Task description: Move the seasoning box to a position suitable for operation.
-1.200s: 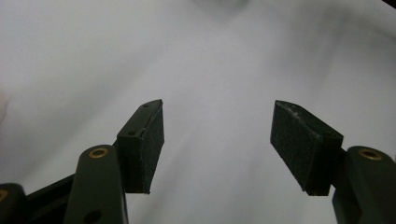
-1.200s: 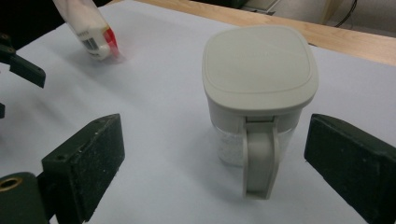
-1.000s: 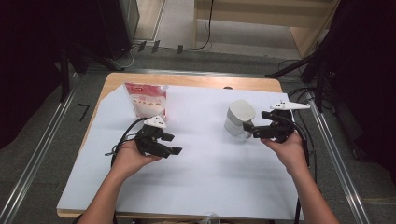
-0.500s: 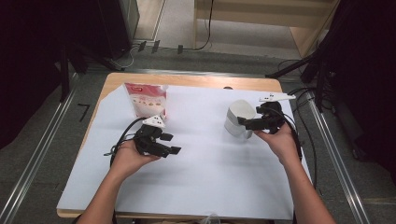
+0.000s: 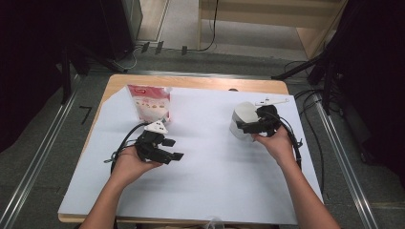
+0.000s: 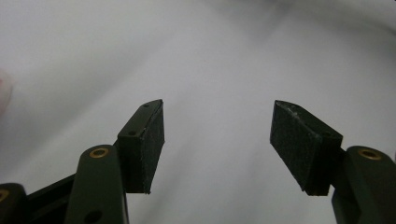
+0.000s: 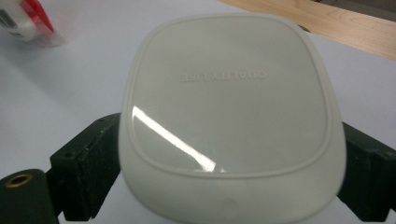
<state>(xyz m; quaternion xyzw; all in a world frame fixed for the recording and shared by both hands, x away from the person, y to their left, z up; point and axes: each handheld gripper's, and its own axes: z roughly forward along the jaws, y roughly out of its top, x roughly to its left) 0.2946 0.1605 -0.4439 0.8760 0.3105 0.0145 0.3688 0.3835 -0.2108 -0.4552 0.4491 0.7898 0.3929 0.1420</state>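
The right hand-held gripper (image 5: pixel 248 128) is at the white lidded container (image 5: pixel 244 119), which stands on the white sheet of the table (image 5: pixel 215 181) at about 3 o'clock from the sheet's middle. In the right gripper view the container's rounded lid (image 7: pixel 231 112) lies between the two black jaws, one at each side wall. The jaw tips are hidden behind and under the lid's edge, so it is hard to tell whether the pads truly press on it. The lid's raised lettering reads upside down and is blurred.

The left hand-held gripper (image 5: pixel 168 149) rests in the person's left hand (image 5: pixel 129 164) at about 8 o'clock on the sheet, jaws apart with nothing between them; in the left gripper view its pads (image 6: pixel 147 140) frame bare white sheet.

A red-and-white pouch (image 5: pixel 149 102) stands at about 11 o'clock; its print is too small to read.
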